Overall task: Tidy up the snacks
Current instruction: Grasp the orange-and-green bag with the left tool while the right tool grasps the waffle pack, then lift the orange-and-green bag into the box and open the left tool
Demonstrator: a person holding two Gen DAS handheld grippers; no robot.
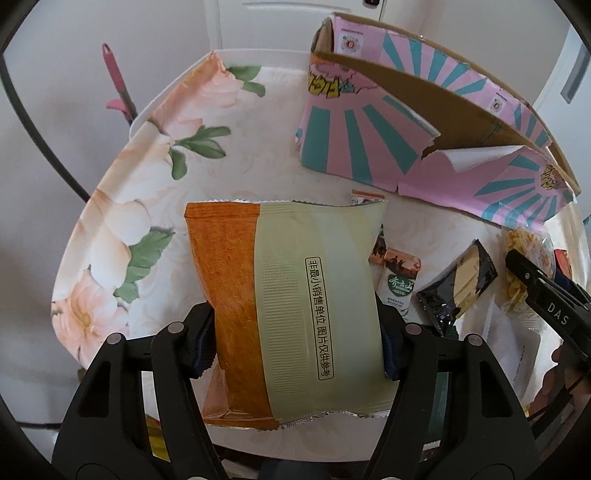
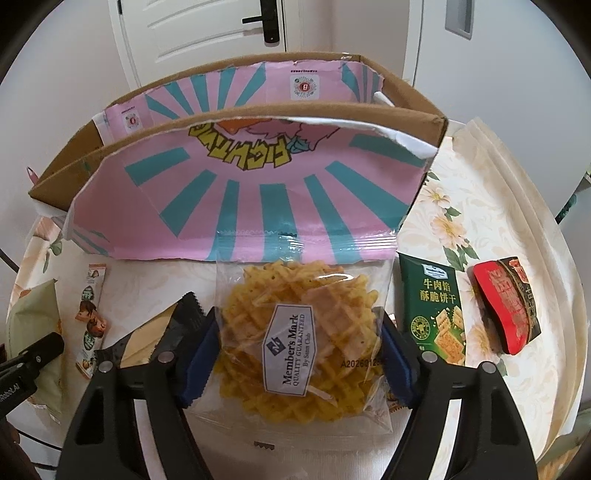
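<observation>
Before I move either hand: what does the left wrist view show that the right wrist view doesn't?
Left wrist only: the left claw shut on the orange and pale green snack bag, and a pink-handled tool beyond the table edge.

Right wrist only: the right claw shut on the clear Member's Mark waffle crisp bag, plus the green cracker packet and red snack pack.

Both: the pink and teal cardboard box, black and gold packet and floral tablecloth.

A white door with a black handle (image 2: 271, 22) stands behind the table. A pink stick tool (image 1: 116, 79) leans by the wall.
</observation>
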